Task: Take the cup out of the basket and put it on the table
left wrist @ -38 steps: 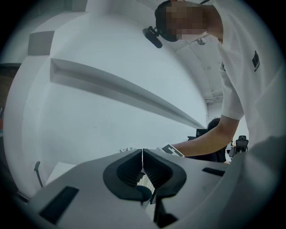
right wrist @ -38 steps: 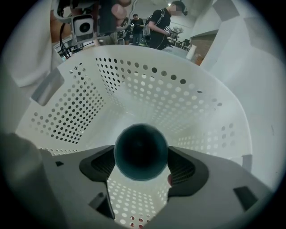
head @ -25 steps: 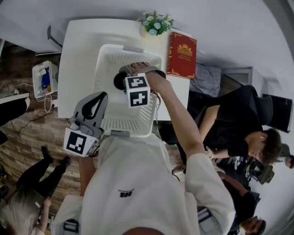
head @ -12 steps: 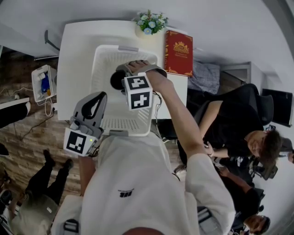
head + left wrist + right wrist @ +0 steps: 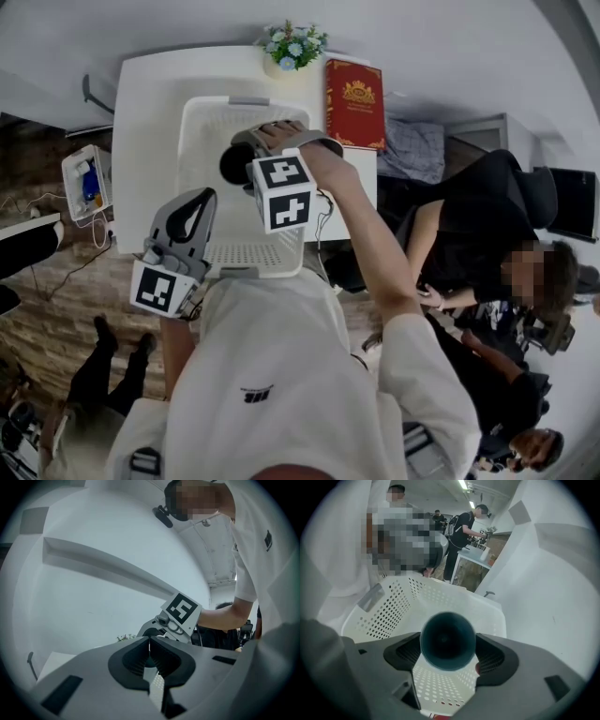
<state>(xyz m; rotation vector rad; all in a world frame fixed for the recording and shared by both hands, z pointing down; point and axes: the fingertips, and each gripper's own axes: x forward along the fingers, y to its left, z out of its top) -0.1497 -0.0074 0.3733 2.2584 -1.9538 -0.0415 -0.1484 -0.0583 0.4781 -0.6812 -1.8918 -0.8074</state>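
A dark teal cup (image 5: 447, 641) sits between the jaws of my right gripper (image 5: 447, 645), its open mouth turned toward the camera. In the head view the cup (image 5: 232, 163) hangs over the left part of the white perforated basket (image 5: 281, 244), with my right gripper (image 5: 247, 153) shut on it. The basket (image 5: 398, 606) lies under the cup on the white table (image 5: 145, 112). My left gripper (image 5: 201, 197) hovers by the basket's near left corner, and its jaws (image 5: 149, 641) meet at the tips with nothing between them.
A red book (image 5: 354, 92) lies on the table right of the basket. A small pot of flowers (image 5: 292, 47) stands at the table's far edge. A white box (image 5: 82, 173) sits on the floor at the left. People sit to the right (image 5: 469, 253).
My right gripper has risen a little with the cup over the basket. The left gripper has stayed in place.
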